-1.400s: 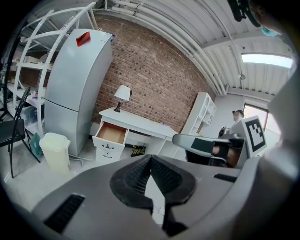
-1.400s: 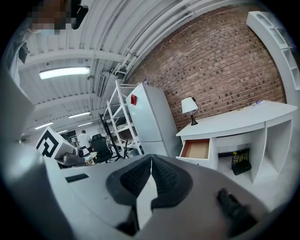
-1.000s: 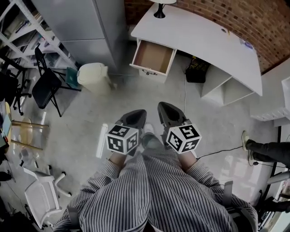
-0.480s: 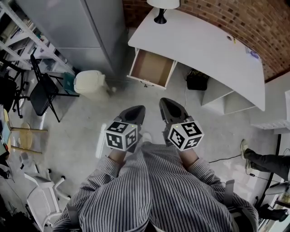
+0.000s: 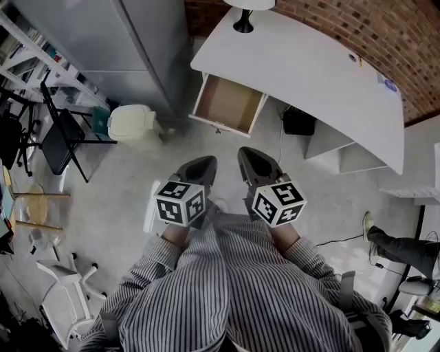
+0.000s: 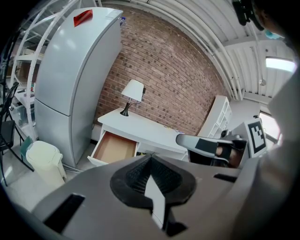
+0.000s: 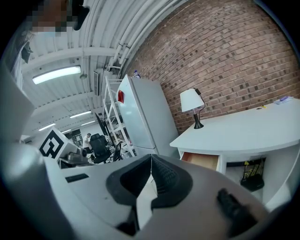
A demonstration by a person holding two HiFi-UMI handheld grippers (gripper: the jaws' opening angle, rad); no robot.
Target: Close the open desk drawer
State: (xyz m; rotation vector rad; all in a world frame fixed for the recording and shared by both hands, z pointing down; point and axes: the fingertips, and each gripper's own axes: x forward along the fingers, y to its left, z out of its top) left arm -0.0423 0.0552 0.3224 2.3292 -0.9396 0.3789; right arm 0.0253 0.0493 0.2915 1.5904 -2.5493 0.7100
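— Drawer location?
— The drawer (image 5: pixel 229 104) is seen pulled out from the left end of the white desk (image 5: pixel 323 75), below the lamp (image 5: pixel 242 20). Its wooden bottom is exposed and nothing is noted inside. The front panel is turned toward the person.

— Tools?
— The left gripper (image 5: pixel 201 167) and the right gripper (image 5: pixel 253 161) are held side by side, close in front of the striped shirt (image 5: pixel 234 289) and well apart from the drawer. On both, the jaws are pressed together with nothing between them, as each gripper view confirms.

— Why closed?
— A judgement: a push needs no grasp. A closed tip gives a blunt, firm face to be set against the front panel.

— Why held that way?
— Both are pointed toward the desk, and the drawer is framed in both gripper views. An approach is probably being lined up. No contact has been made, so the task is judged not begun.

— Cautions?
— The pale bin (image 5: pixel 132 122) is noted left of the drawer and a dark bag (image 5: pixel 299 122) under the desk to its right. The push should be centred on the panel, or the drawer may be skewed.
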